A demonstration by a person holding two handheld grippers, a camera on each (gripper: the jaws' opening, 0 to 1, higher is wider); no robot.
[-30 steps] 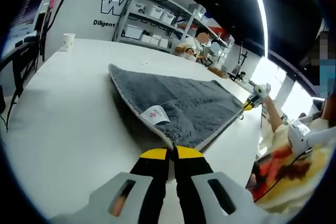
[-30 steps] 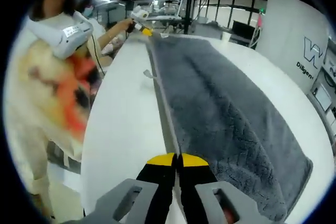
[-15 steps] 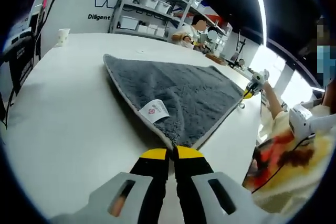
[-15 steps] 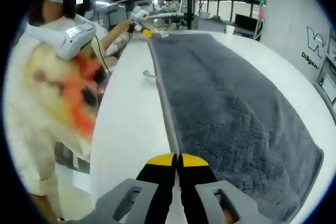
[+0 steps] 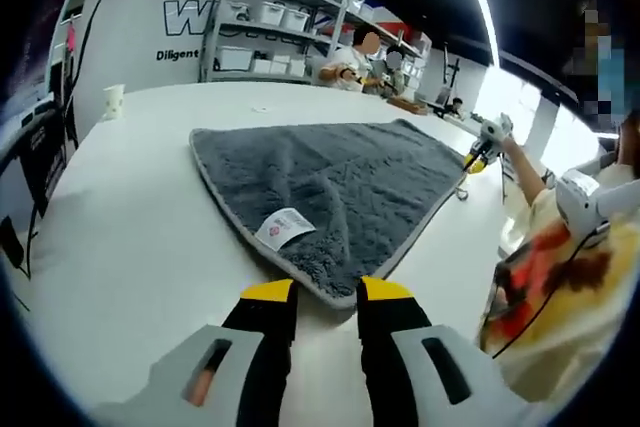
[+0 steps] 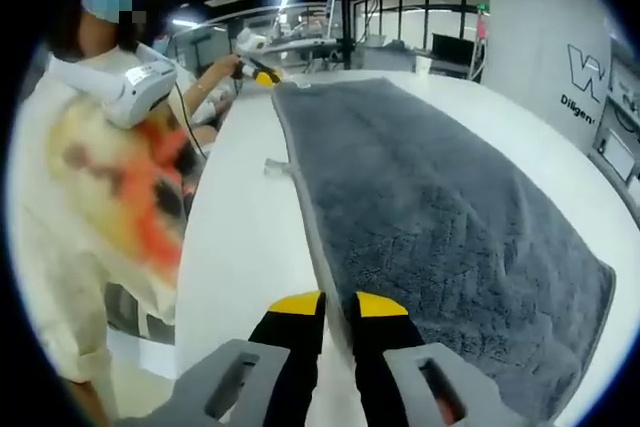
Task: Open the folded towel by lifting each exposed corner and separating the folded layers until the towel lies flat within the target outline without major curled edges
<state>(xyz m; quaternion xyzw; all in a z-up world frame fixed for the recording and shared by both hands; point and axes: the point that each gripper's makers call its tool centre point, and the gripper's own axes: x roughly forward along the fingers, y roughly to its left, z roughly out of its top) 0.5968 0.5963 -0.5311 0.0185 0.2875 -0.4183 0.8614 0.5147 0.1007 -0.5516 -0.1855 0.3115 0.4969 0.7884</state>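
Our left gripper [image 5: 325,292] stands with its jaws parted, the near corner of the grey towel [image 5: 335,182] lying just between the yellow tips. Our right gripper [image 6: 338,304] is likewise parted at the towel's long edge. The towel lies spread across the white table [image 5: 130,237], its label [image 5: 283,228] facing up. A paper cup [image 5: 114,100] stands well apart.

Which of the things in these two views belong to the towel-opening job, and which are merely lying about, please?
Part of the job:
- grey towel, spread on the white table
- left hand-held gripper, jaws apart at one corner
- right hand-held gripper, jaws apart at another corner

Just lying about:
- paper cup
- shelving with bins
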